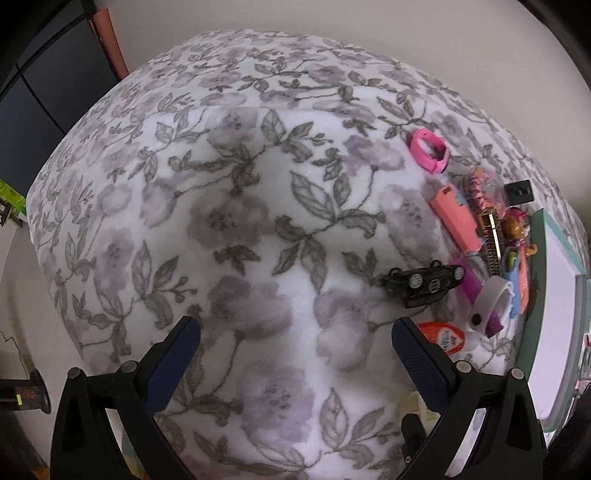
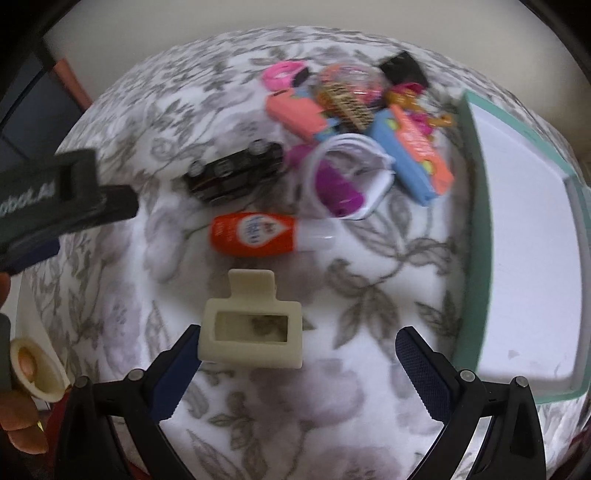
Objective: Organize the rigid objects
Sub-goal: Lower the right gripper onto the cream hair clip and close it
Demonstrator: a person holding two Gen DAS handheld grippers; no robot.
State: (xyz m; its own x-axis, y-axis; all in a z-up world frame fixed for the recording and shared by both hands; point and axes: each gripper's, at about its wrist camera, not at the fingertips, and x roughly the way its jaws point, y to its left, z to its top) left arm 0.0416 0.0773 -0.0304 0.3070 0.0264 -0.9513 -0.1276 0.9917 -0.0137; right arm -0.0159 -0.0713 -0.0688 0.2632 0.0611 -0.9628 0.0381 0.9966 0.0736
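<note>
Left wrist view: the left gripper [image 1: 295,345] hangs wide open and empty over a floral blanket [image 1: 236,206]; a black toy car [image 1: 424,284] lies lengthwise toward the clutter at right.

Right wrist view: the right gripper [image 2: 297,352], spread wide, frames a cream rectangular clip [image 2: 251,328], tab pointing away, beside an orange bottle [image 2: 255,234] lying crosswise, near a teal-rimmed box [image 2: 476,236].

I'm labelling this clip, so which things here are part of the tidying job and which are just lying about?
Job:
cream clip
orange bottle
black toy car
white band
pink ring
teal box
open right gripper
open left gripper

Lying about:
floral blanket
wall
</note>
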